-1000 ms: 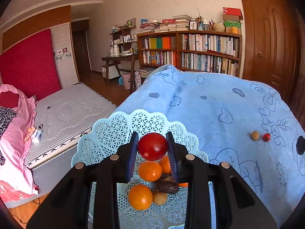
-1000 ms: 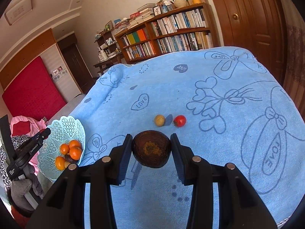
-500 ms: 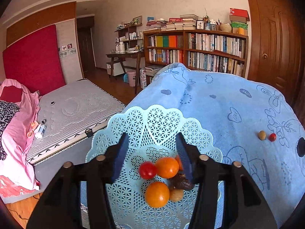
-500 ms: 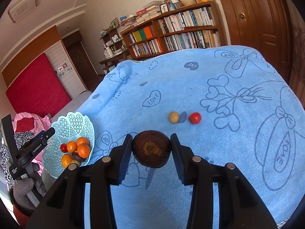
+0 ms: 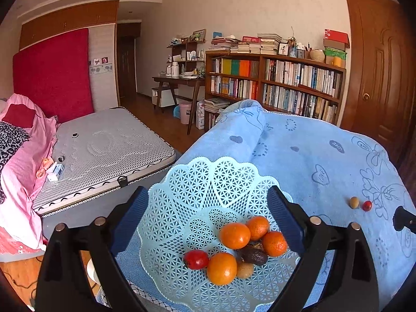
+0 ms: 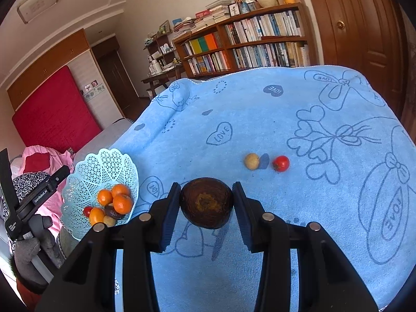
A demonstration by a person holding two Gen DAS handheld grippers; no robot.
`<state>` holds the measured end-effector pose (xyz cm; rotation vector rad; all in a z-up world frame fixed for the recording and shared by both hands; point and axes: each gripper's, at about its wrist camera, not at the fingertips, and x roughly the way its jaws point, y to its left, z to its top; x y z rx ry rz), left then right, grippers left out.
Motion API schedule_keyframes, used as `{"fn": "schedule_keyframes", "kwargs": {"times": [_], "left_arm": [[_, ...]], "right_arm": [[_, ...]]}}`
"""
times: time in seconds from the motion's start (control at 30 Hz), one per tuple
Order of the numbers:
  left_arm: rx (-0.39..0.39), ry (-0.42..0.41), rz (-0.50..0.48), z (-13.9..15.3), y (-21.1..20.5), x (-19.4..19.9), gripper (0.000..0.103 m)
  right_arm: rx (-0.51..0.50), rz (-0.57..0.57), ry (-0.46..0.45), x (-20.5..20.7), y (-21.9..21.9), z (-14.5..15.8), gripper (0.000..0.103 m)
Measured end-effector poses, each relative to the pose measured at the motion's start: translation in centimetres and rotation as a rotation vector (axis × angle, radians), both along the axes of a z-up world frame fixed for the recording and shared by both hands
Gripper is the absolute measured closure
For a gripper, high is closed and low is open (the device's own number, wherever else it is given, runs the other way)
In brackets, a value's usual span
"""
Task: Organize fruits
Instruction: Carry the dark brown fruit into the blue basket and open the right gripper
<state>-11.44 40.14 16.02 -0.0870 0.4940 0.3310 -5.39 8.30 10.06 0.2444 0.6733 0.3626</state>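
The dark brown fruit (image 6: pixel 206 202) is pinched between the jaws of the right gripper (image 6: pixel 206 204) and is carried above the blue cloth (image 6: pixel 260 119) that covers the table. The pale blue lattice basket (image 6: pixel 85 179) is seen at nine o'clock in the right wrist view, at the cloth's edge. Four oranges (image 5: pixel 234 235), a small red fruit (image 5: pixel 196 259), a wrinkled dark fruit (image 5: pixel 252 254) and a tan one (image 5: pixel 244 270) are already held in it.

The jaws of the left gripper (image 5: pixel 208 223) are spread wide and nothing is held; they are poised over the near side of the basket. A small tan fruit (image 6: pixel 251 161) and a small red fruit (image 6: pixel 281 163) are left on the cloth at about one o'clock from the held fruit, near each other but apart.

The step in hand is judged to be the delivery of the brown fruit to the basket. It should be swung toward nine o'clock, kept clear of the scalloped rim, and lowered over the bare lattice at the basket's far side, so that the oranges are not struck. Release is best made low, since a round fruit may roll. The left gripper should be drawn aside first. Whether the basket overhangs the table edge cannot be told for certain, so a gentle placement is advised.
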Motion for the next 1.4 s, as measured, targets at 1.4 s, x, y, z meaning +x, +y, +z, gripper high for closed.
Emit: {"fn": "schedule_keyframes", "kwargs": {"times": [1.4], "left_arm": [[-0.079,-0.066,0.012,0.3,3.4,-3.6,0.005]], "right_arm": [[-0.256,0.077,0.108,-2.1,3.8,-6.1,0.056]]}}
